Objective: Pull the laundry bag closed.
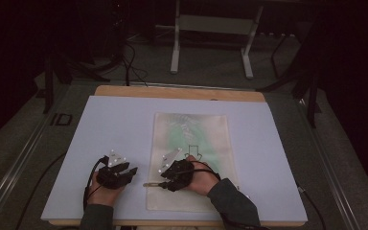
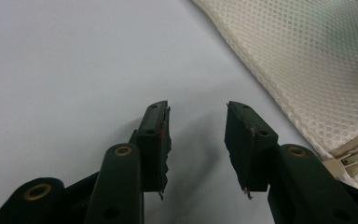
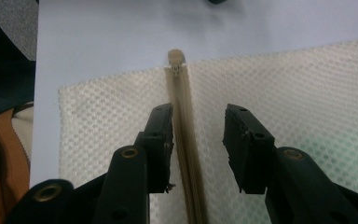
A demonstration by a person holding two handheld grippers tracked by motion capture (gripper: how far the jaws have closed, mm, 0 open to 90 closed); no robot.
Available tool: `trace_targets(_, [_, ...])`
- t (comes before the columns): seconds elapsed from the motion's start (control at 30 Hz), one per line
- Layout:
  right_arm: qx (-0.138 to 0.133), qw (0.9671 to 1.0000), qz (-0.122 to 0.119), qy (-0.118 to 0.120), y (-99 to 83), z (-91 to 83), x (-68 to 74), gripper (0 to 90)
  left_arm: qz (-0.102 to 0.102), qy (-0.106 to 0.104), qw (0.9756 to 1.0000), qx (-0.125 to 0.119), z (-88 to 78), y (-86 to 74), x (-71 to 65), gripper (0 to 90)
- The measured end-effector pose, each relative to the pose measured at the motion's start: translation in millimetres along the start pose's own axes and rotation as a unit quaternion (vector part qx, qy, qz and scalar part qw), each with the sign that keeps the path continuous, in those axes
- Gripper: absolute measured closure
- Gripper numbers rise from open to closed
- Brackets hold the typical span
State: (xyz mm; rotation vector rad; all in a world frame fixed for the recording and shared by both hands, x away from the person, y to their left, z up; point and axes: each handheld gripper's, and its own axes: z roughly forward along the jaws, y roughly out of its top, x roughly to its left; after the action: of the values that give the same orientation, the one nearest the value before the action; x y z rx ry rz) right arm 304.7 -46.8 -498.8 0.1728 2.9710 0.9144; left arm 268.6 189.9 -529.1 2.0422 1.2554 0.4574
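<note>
A cream mesh bag (image 1: pixel 191 143) with something green inside lies flat on the pale board (image 1: pixel 110 129). Its zipper (image 3: pixel 186 140) runs along the near end, and the pull (image 3: pixel 176 60) sticks out past the bag's left edge. My right gripper (image 1: pixel 165 184) is low over that zipper, open; the zipper strip passes between the jaws close to the left fingertip (image 3: pixel 161 126). My left gripper (image 1: pixel 130 169) is open over bare board just left of the bag, with nothing between its jaws (image 2: pixel 196 107). The bag's mesh (image 2: pixel 307 60) and zipper end (image 2: pixel 354 161) are to its right.
The board rests on a wooden tabletop (image 1: pixel 182 92) with grey carpet around it. A metal stand (image 1: pixel 211 28) is on the floor beyond the table. Cables (image 1: pixel 88 187) trail from both grippers toward the near edge.
</note>
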Motion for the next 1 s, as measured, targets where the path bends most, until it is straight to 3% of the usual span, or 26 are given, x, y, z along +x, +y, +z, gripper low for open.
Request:
trace_targets(0.83, [-0.011, 0.9996, -0.014, 0.022, 26.6, 29.1, 7.9, 68.1, -0.005, 0.0, 1.0, -0.002, -0.4, -0.3, 1.0, 58.7])
trace_targets(1.0, [-0.009, 0.9996, -0.012, 0.022, 32.5, 35.4, 7.9, 73.3, -0.007, 0.002, 1.0, -0.002, -0.8, -0.6, 2.3, 58.5])
